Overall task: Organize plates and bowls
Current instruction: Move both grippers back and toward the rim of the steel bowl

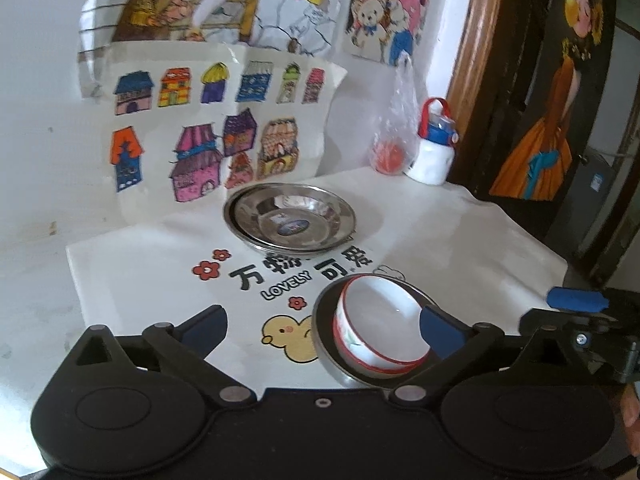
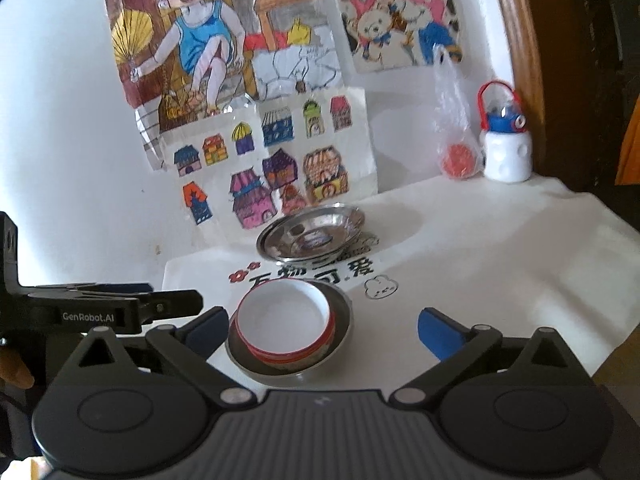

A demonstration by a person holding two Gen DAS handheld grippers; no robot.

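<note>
Both tools wide open, bowls (image 1: 380,326) stacked in steel dish (image 1: 326,332).

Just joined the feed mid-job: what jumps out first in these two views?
The bright children's drawings taped across the white wall dominate the back. On the printed cloth, nested red-rimmed white bowls sit in a steel bowl up front, with stacked steel plates behind them near the wall. Both the left gripper and the right gripper stand open, holding nothing.
</note>
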